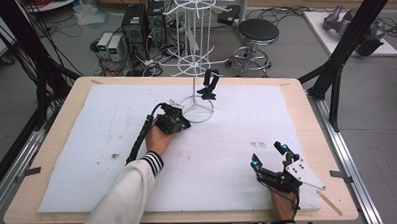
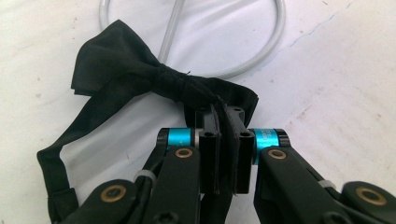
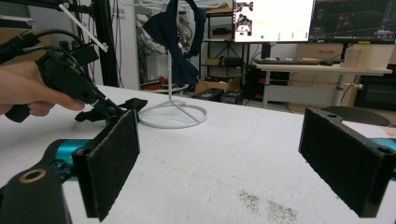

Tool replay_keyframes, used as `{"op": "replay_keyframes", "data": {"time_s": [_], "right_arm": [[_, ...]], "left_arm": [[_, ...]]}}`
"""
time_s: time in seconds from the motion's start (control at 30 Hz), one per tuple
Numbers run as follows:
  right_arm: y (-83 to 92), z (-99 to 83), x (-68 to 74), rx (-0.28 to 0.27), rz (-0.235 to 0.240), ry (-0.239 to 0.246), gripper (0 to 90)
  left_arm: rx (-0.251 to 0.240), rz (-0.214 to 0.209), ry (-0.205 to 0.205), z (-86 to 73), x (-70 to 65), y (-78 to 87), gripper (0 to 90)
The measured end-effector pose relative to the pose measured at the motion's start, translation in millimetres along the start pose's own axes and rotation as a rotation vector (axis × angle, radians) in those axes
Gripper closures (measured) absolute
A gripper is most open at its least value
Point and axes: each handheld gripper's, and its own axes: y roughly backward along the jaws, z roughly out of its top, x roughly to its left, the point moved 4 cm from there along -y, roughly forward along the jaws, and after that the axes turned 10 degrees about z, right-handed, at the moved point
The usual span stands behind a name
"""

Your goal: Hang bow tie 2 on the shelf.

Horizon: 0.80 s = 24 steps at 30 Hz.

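A black bow tie [image 2: 140, 74] lies on the white foam mat, just in front of the ring base [image 2: 275, 42] of a white wire display stand [image 1: 194, 57]. My left gripper [image 2: 226, 114] is shut on one wing of it, with the fabric pinched between the pads. In the high view the left gripper [image 1: 181, 124] sits low beside the stand's base. A second dark bow tie [image 1: 210, 85] hangs on the stand's lower ring, and it appears high up in the right gripper view [image 3: 175, 42]. My right gripper [image 1: 269, 155] rests near the front right of the mat, open and with nothing between its pads [image 3: 116, 163].
The foam mat [image 1: 87, 146] covers most of a wooden table [image 1: 29, 198]. A thin wooden stick [image 1: 332, 201] lies at the front right corner. Beyond the far edge stand a stool [image 1: 258, 32] and computer cases [image 1: 133, 24]. Black frame posts [image 1: 344, 52] rise at the right.
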Motion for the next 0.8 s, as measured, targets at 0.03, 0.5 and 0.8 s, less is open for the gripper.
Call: {"op": "replay_keyframes", "data": {"time_s": [0.03,0.5,0.8], "right_arm": [[0.1,-0.1,0.3,0.001,0.001,-0.004,11.8],[0.2,-0.1,0.4,0.000,0.000,-0.003,11.8],[-0.3,-0.1,0.3,0.001,0.000,-0.001,11.8]], "left_arm": [[-0.002,0.002,0.002,-0.2,0.0,0.7,85.0],[-0.073,-0.043,0.004,-1.1,7.5,20.4,85.6],[-0.154,-0.067,0.010,-4.0,14.5,44.6,85.6]]}}
